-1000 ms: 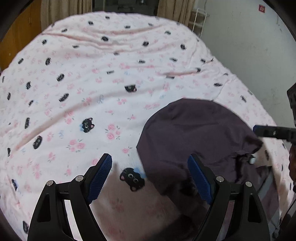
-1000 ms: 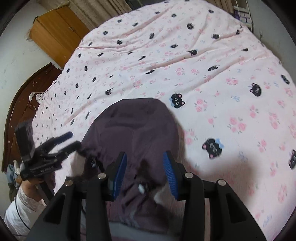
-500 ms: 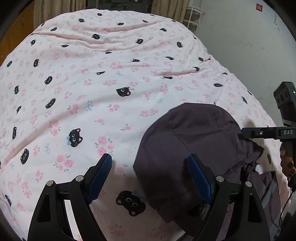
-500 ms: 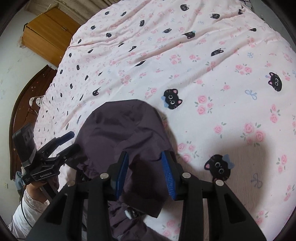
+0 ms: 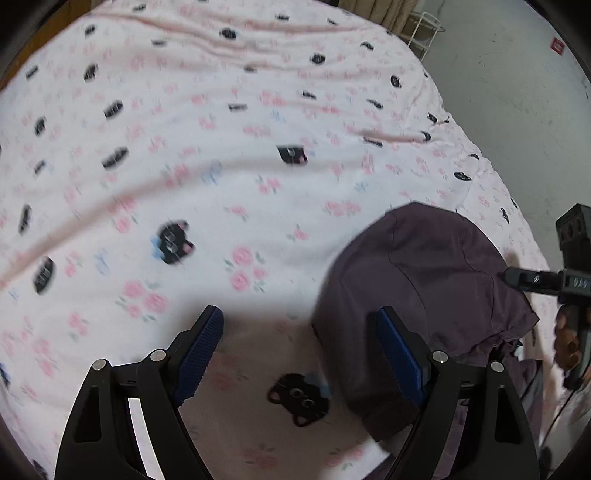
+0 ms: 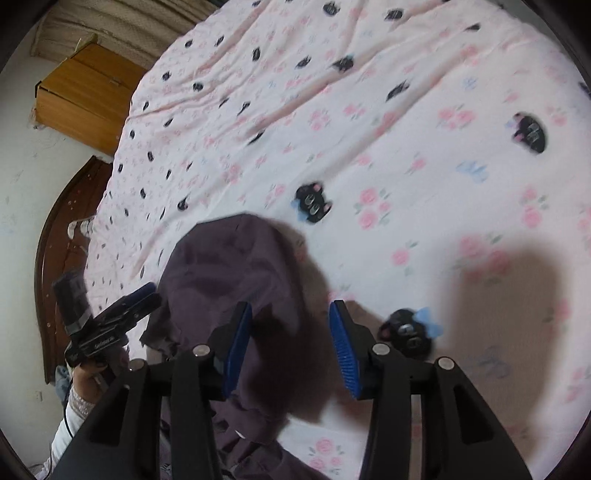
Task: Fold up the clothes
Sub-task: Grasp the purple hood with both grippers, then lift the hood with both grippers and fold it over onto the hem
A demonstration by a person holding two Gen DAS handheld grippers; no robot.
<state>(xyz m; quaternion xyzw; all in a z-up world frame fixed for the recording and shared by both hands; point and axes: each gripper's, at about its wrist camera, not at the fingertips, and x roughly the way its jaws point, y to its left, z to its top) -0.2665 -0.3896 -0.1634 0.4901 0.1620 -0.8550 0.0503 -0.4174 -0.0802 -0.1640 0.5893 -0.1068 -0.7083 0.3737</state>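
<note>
A dark purple garment lies bunched on the pink cat-print bed sheet near the bed's near edge. It also shows in the right wrist view. My left gripper is open and empty above the sheet, with the garment's left edge by its right finger. My right gripper is open and empty above the garment's right edge. The left gripper shows in the right wrist view at the garment's left side. The right gripper shows in the left wrist view at the garment's right side.
A wooden cabinet and a dark wooden headboard stand left of the bed. A grey wall and a white wire rack lie beyond the bed's right side. Curtains hang at the far end.
My right gripper has opened wider and let go of the purple fabric it was around. Both grippers have shifted over the bed; the views are blurred by motion.
</note>
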